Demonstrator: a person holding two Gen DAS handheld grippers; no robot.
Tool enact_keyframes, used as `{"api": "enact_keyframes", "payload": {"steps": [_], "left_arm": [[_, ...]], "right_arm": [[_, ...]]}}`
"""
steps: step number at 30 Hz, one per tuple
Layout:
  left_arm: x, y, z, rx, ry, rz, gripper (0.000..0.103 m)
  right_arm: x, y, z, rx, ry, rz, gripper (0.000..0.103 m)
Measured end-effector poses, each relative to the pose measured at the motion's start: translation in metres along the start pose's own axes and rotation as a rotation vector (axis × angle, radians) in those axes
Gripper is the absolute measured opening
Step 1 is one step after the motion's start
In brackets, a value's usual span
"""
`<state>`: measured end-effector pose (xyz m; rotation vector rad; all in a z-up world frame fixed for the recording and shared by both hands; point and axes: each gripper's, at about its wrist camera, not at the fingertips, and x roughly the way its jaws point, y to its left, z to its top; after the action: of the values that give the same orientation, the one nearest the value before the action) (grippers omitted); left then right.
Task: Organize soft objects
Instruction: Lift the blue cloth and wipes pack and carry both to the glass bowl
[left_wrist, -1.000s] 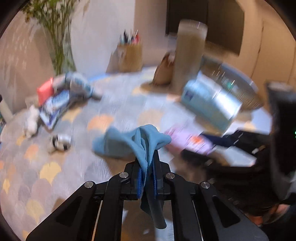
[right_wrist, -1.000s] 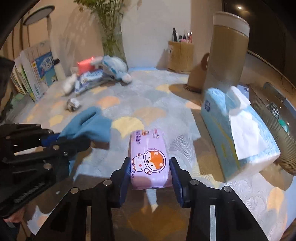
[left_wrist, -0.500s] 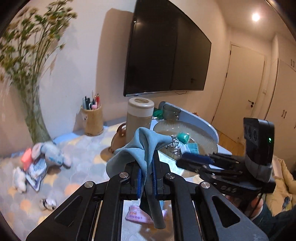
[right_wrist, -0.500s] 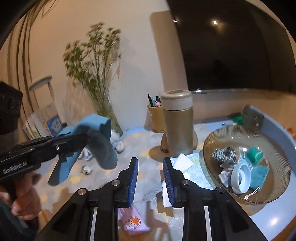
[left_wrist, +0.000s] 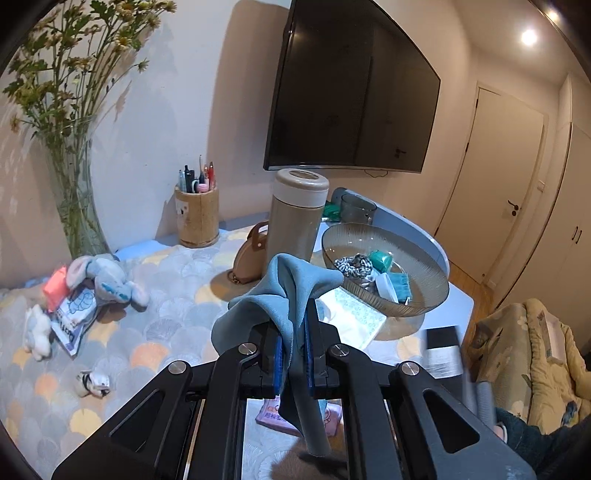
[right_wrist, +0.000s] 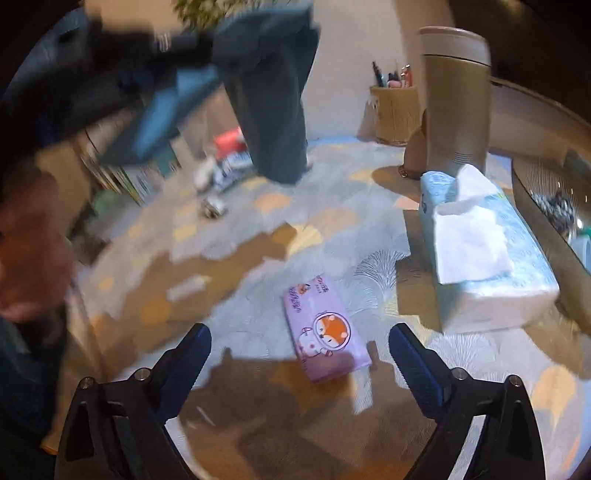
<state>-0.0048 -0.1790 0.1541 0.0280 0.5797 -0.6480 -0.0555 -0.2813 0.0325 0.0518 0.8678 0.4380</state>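
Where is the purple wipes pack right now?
In the right wrist view the purple wipes pack lies flat on the patterned tablecloth, just ahead of the open right claw and left of the blue tissue pack.

A blue cloth (left_wrist: 286, 295) hangs bunched and draped, pinched up off the table (left_wrist: 166, 317). A purple tissue pack (right_wrist: 325, 328) with a cartoon fox lies flat near the table's front edge, beside a pale blue tissue box (right_wrist: 491, 258).
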Motion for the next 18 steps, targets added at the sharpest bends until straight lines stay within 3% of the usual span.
{"api": "enact_keyframes", "payload": {"steps": [4,5,8,12,15,18], "left_arm": [[0.0,-0.004,-0.003,0.018,-0.001,0.023,0.006],[0.0,-0.006,-0.004,0.024,0.001,0.026,0.006],[0.001,-0.009,-0.001,0.031,0.006,0.018,0.006],[-0.001,-0.021,0.013,0.047,-0.018,-0.024,0.006],[-0.001,-0.038,0.029,0.078,-0.046,-0.062,0.006],[0.001,-0.058,0.045,0.117,-0.076,-0.092,0.006]], "right_arm": [[0.031,-0.003,0.002,-0.039,0.086,-0.093,0.062],[0.036,-0.003,0.002,-0.047,0.1,-0.109,0.06],[0.036,0.007,-0.001,-0.129,0.074,-0.162,0.04],[0.017,0.005,0.006,-0.08,0.048,-0.108,0.039],[-0.019,-0.001,0.015,-0.057,-0.043,-0.108,0.039],[-0.061,-0.016,0.027,-0.018,-0.135,-0.182,0.039]]}}
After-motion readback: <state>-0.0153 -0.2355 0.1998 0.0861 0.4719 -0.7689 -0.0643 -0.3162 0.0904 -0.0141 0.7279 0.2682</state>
